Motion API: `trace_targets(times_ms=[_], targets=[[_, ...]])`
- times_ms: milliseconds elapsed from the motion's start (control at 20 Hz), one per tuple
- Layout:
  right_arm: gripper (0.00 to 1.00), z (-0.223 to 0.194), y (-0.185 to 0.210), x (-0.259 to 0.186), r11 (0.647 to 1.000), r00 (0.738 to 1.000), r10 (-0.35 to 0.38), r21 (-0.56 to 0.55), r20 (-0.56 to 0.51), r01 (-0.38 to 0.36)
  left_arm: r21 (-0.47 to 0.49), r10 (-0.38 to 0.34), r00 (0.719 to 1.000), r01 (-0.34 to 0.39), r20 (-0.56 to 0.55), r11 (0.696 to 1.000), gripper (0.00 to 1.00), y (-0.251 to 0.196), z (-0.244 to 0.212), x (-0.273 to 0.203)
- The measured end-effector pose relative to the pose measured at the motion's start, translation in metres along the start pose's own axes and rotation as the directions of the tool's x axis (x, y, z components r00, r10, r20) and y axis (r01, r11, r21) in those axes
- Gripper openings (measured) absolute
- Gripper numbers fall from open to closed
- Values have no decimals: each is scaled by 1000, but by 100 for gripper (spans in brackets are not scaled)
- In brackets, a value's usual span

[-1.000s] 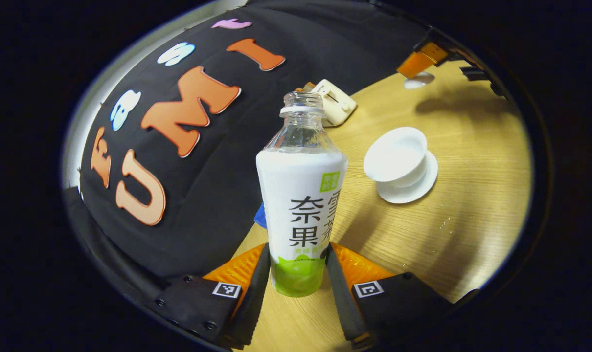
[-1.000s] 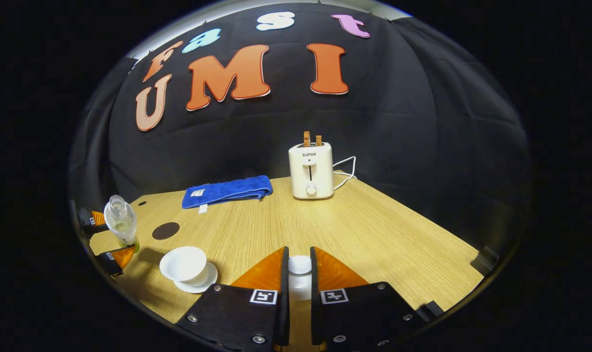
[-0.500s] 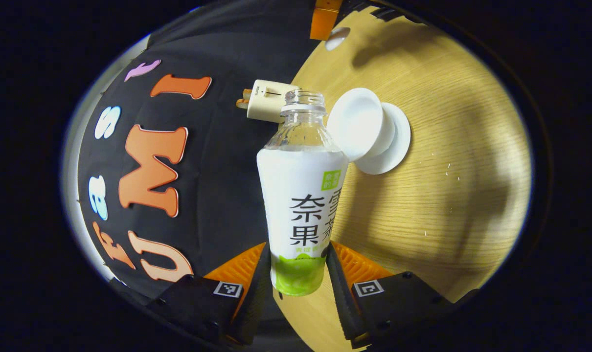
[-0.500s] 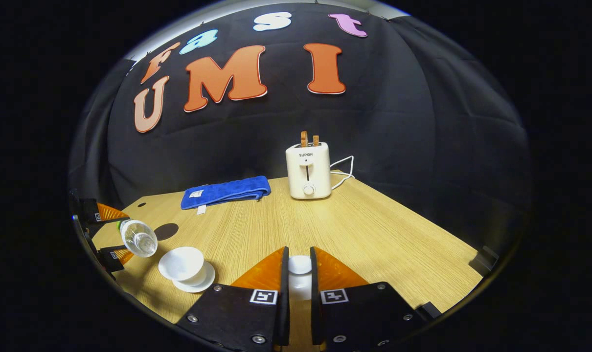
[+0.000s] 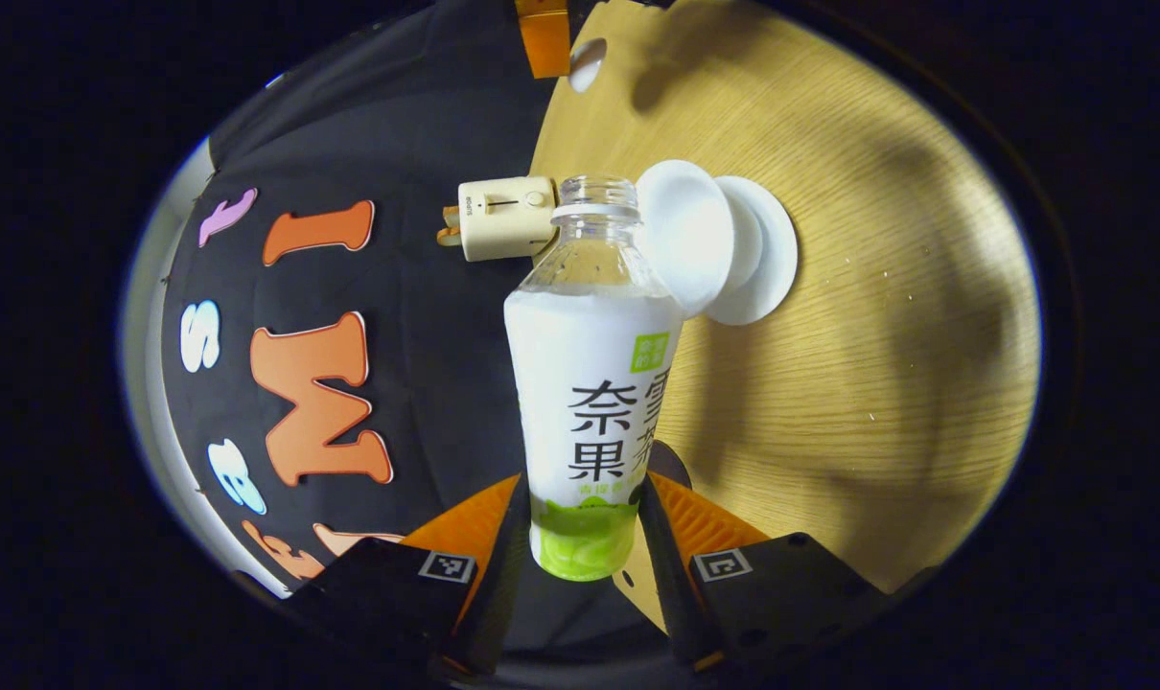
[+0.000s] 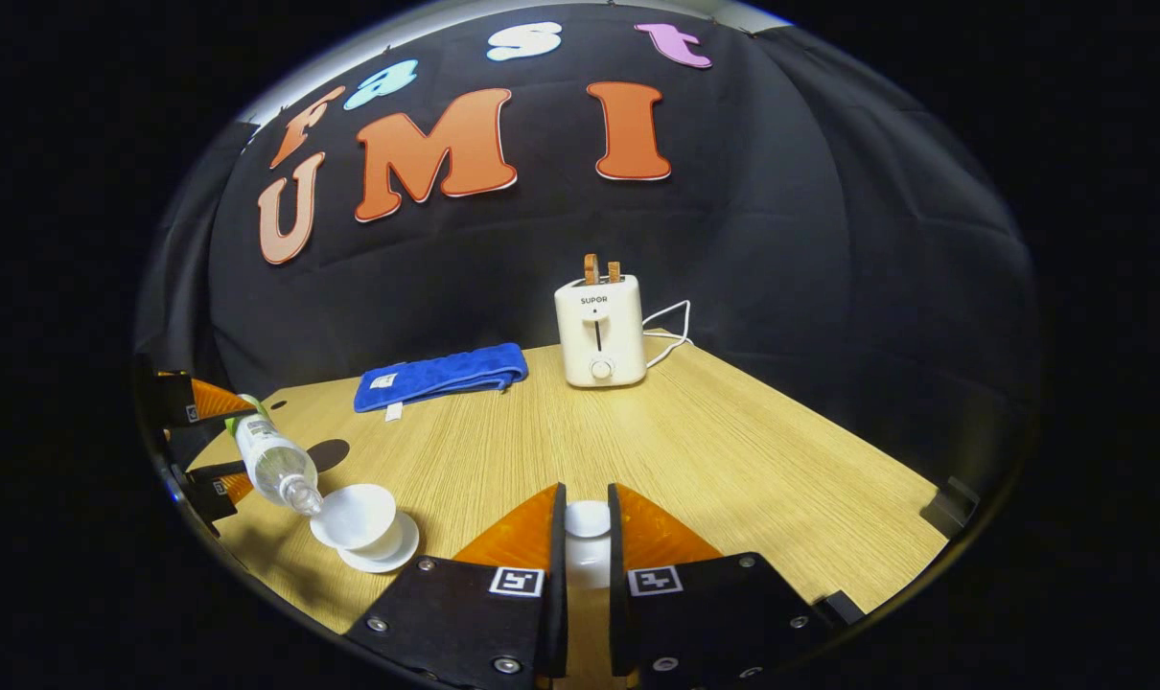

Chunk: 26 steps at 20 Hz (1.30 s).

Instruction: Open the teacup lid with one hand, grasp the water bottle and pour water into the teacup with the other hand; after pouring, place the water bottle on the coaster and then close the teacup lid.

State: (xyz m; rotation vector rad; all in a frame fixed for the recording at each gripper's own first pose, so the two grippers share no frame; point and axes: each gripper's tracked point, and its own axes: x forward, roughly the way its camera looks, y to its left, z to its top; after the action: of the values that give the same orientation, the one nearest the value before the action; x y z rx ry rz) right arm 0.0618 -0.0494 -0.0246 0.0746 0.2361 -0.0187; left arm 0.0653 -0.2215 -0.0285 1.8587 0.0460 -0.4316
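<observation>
Left tool (image 5: pixel 580 537): clamps the water bottle (image 5: pixel 590 383).
Change: bottle tipped further, mouth now over the teacup (image 6: pixel 355 517), near left on the surface (image 6: pixel 685 450); pouring begins.
Right tool (image 6: pixel 587 575): grips the lid (image 6: pixel 587 522).

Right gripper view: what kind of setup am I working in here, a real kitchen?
Likely a staged recording booth, not a kitchen: a black cloth wall backs one wooden table, with household props laid out, a toaster, a blue towel and a teacup.

In the right gripper view, teacup (image 6: pixel 355 517) sits at eight o'clock, towel (image 6: pixel 443 375) at eleven, toaster (image 6: pixel 598 331) at twelve.
</observation>
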Motion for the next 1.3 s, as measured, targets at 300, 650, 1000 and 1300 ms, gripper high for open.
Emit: trace_targets(times_ms=[300, 650, 1000, 1300], targets=[[13, -1, -5, 1, 1000, 1000, -8, 7, -5, 9, 97, -17, 999, 21, -48, 995, 65, 2, -13, 11], [17, 0, -9, 1, 1000, 1000, -13, 13, -8, 13, 177, -6, 996, 22, -88, 984, 67, 8, -21, 13], [18, -2, -6, -1, 1000, 1000, -6, 7, -14, 6, 262, 21, 995, 5, -98, 965, 68, 20, -20, 10], [17, -5, -10, 2, 1000, 1000, -16, 11, -24, 16, 322, 42, 993, -5, -109, 947, 66, 28, -19, 9]])
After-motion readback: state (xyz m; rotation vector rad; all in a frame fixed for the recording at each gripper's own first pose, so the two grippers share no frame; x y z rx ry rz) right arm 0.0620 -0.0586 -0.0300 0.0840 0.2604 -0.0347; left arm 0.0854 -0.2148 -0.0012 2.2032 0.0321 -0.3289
